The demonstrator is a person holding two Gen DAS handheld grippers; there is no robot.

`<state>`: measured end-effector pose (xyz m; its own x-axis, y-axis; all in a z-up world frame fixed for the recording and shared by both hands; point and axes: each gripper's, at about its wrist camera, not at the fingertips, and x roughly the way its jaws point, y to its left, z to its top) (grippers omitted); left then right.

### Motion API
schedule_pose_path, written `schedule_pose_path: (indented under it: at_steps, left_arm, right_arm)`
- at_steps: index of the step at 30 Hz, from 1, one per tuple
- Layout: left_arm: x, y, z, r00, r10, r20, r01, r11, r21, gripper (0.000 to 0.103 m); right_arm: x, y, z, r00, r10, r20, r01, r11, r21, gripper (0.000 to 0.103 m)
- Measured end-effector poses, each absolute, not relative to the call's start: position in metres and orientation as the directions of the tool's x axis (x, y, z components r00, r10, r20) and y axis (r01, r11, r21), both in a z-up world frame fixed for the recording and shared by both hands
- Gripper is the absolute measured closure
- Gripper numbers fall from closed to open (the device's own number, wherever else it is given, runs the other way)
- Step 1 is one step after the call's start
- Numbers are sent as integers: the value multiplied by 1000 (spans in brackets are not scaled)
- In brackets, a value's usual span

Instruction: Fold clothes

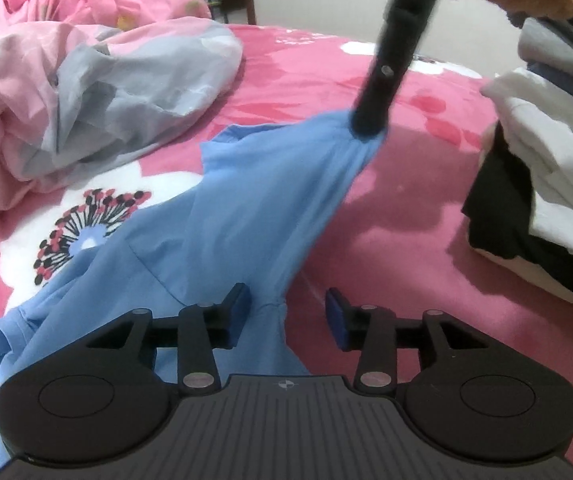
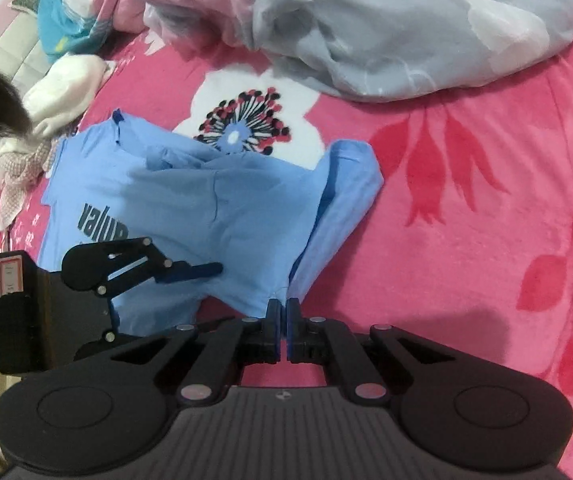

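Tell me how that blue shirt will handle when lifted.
The blue shirt is probably floppy: it hangs in a tent from the right tongs shut on its edge. Likely light, since one pinch raises it. It may slip, as the left tongs stand open around a fold.

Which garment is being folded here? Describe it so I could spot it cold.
On the pink floral blanket, below the crumpled grey-and-pink bedding, lies a light blue T-shirt with dark lettering. It is the only blue garment, and the right gripper pinches one edge.
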<state>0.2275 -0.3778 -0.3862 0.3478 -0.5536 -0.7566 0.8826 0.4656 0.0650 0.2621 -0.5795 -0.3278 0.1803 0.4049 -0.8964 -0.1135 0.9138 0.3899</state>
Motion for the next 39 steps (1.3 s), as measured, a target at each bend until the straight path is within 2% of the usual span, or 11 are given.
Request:
schedule_pose_path:
  at_steps: [5, 7, 12, 15, 18, 20, 21, 25, 27, 33, 39]
  left_arm:
    - [237, -373, -389, 312, -552, -773, 871, 492, 0, 60]
    - [242, -370, -389, 298, -559, -774, 858, 512, -39, 60]
    - [250, -358, -374, 281, -603, -747, 816, 559, -145, 59]
    - [252, -361, -366, 266, -642, -719, 797, 566, -211, 59]
    - [251, -371, -369, 256, -644, -721, 801, 558, -215, 59]
    - [250, -380, -376, 242, -634, -735, 810, 549, -206, 59]
    - [248, -382, -380, 234, -629, -741, 813, 545, -206, 59]
    - [242, -387, -389, 210, -625, -752, 830, 521, -201, 59]
    - [241, -385, -389, 198, -629, -751, 828, 518, -216, 59]
    - [239, -381, -379, 175, -655, -735, 838, 491, -238, 60]
    - [252, -390, -379, 174, -676, -716, 804, 517, -293, 59]
  right_arm:
    - [259, -576, -383, -59, 273, -960, -105, 955, 278, 100]
    - [260, -582, -393, -79, 209, -975, -84, 973, 216, 99]
    - [266, -611, -367, 62, 252, -966, 42, 966, 254, 99]
    - [274, -615, -349, 200, 350, -915, 55, 929, 367, 97]
    - [291, -599, -351, 253, 414, -875, 22, 901, 432, 91]
    - [304, -585, -361, 251, 409, -878, -8, 907, 420, 83]
    - [308, -581, -368, 245, 404, -881, -22, 911, 412, 82]
    - [314, -571, -389, 210, 380, -901, -54, 925, 377, 85]
    - [309, -575, -388, 204, 393, -897, -52, 919, 391, 102]
    - [291, -596, -369, 200, 392, -898, 38, 913, 407, 102]
    - [284, -611, -393, 157, 365, -918, 165, 906, 389, 100]
